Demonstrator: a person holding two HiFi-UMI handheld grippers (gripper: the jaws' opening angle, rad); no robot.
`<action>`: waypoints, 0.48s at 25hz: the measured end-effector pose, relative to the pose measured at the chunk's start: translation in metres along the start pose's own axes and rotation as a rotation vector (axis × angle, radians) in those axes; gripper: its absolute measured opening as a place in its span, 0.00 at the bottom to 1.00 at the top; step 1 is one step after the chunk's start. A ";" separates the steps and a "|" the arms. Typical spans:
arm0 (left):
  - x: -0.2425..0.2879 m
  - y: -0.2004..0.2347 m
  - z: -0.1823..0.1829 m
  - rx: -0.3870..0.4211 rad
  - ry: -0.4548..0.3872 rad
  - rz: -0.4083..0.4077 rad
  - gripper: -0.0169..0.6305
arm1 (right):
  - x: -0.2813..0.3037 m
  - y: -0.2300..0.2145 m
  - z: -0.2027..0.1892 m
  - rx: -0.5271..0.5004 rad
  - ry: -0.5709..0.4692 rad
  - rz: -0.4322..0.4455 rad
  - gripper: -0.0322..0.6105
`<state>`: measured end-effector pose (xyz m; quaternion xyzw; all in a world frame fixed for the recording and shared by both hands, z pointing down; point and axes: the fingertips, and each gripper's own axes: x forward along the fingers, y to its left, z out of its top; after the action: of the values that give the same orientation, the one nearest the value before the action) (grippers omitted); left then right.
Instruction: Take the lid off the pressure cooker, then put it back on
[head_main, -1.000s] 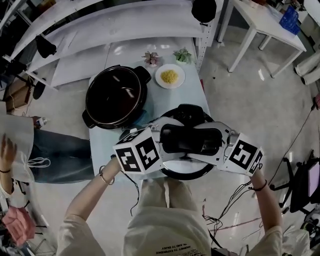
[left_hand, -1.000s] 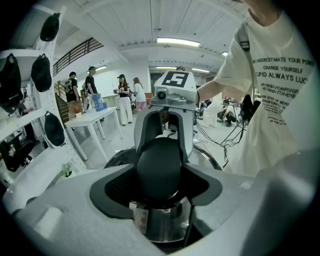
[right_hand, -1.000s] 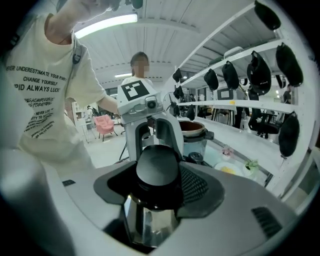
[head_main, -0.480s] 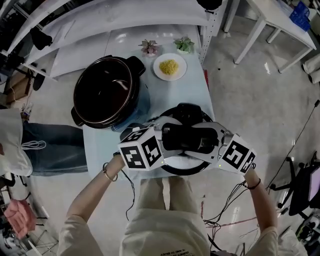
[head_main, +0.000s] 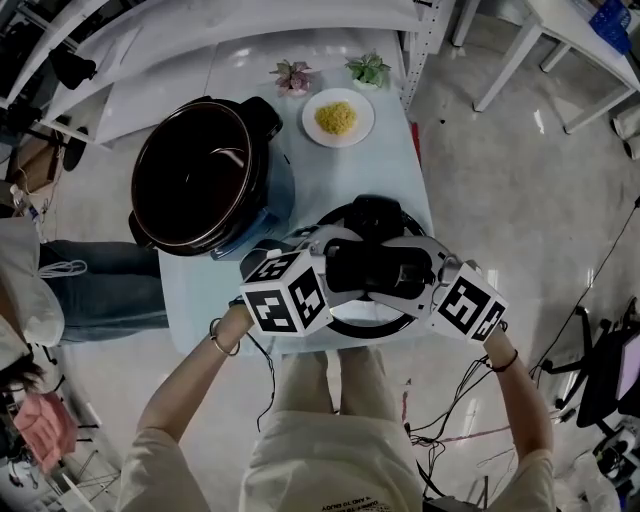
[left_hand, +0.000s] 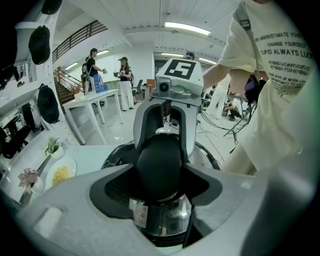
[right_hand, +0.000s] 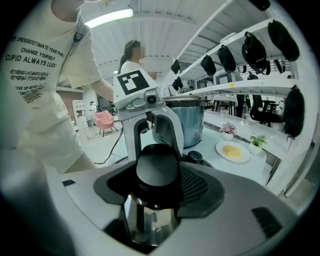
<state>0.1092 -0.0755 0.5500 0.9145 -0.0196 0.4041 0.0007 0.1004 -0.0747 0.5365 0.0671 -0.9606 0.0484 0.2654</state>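
Note:
The pressure cooker's lid (head_main: 375, 318), steel with a black rim and a long black handle (head_main: 372, 268), hangs low over the table's near right corner. My left gripper (head_main: 335, 268) is shut on the handle's left end (left_hand: 159, 167). The right gripper (head_main: 428, 278) grips the opposite end (right_hand: 157, 170), its jaws wide around it. Each gripper view shows the other gripper facing it across the handle. The cooker pot (head_main: 208, 180) stands uncovered at the table's left, dark inside, and shows behind the lid as the pot (right_hand: 189, 119).
A white plate of yellow food (head_main: 338, 117) and two small potted plants (head_main: 292, 75) sit at the table's far end. The pale table (head_main: 385, 170) is narrow, with floor on both sides. White shelves (head_main: 250, 40) rise behind it. A person (head_main: 30, 300) sits left.
Both grippers have sunk together with the lid between them, toward the table's near right corner. The grip on the handle is unchanged. The pot has not moved.

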 end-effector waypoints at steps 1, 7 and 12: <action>0.002 0.000 -0.001 0.001 0.003 0.001 0.48 | 0.001 0.000 -0.002 -0.002 0.003 -0.002 0.47; 0.010 0.000 -0.007 -0.001 0.016 0.011 0.48 | 0.005 -0.001 -0.011 -0.009 0.019 -0.008 0.47; 0.015 0.000 -0.010 0.005 0.028 0.023 0.48 | 0.006 -0.002 -0.017 -0.025 0.039 -0.013 0.47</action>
<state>0.1120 -0.0759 0.5679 0.9085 -0.0290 0.4168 -0.0057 0.1042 -0.0756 0.5548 0.0691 -0.9553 0.0359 0.2851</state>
